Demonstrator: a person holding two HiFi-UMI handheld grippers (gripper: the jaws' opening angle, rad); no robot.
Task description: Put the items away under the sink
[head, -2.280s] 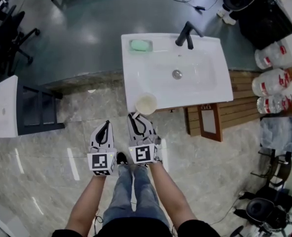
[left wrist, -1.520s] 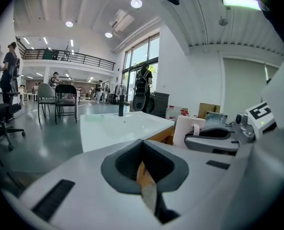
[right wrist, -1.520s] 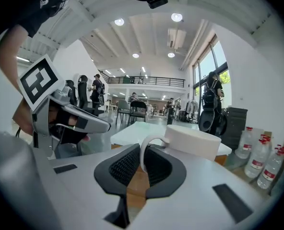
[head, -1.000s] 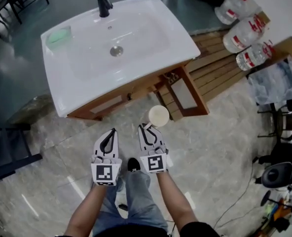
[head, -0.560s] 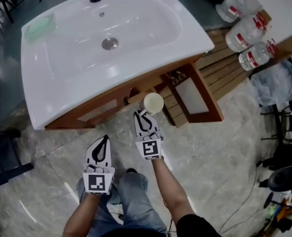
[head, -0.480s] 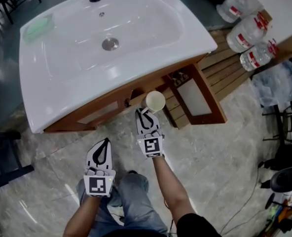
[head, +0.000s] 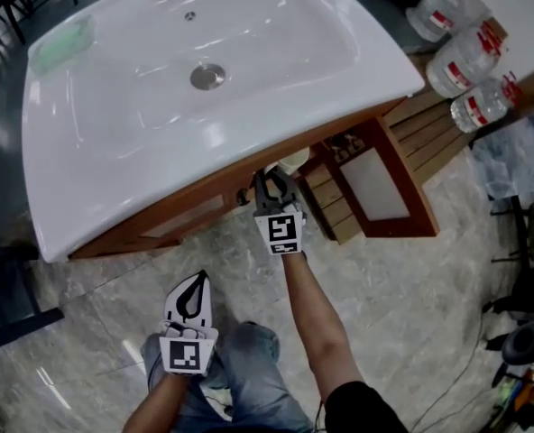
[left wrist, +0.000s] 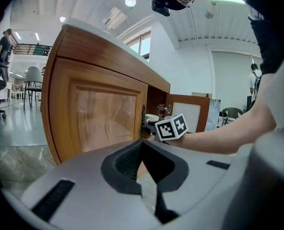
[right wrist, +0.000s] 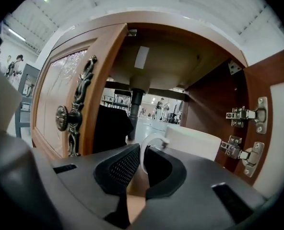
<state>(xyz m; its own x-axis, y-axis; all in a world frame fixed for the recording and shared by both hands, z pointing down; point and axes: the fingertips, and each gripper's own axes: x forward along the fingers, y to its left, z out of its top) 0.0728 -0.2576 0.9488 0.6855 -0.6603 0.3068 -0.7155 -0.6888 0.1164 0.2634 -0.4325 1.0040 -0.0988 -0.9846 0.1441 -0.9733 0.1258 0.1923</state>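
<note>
A white mug hangs by its handle in my right gripper, which is shut on that handle. The mug is at the mouth of the open cabinet under the white sink, partly hidden by the sink's rim in the head view. The right gripper view looks into the cabinet, past the drain pipe. My left gripper hangs low near my knee, shut and empty. In the left gripper view its jaws meet, and the right gripper's marker cube shows ahead.
The cabinet's right door stands swung open; its hinges show on the right. The left door with an ornate metal handle is closed. Water bottles lie on a wooden pallet at the right. A green soap dish sits on the sink.
My right gripper has carried the mug forward to the cabinet opening, under the sink's edge. The left gripper has dropped back toward my knee. The view has shifted closer over the sink.
</note>
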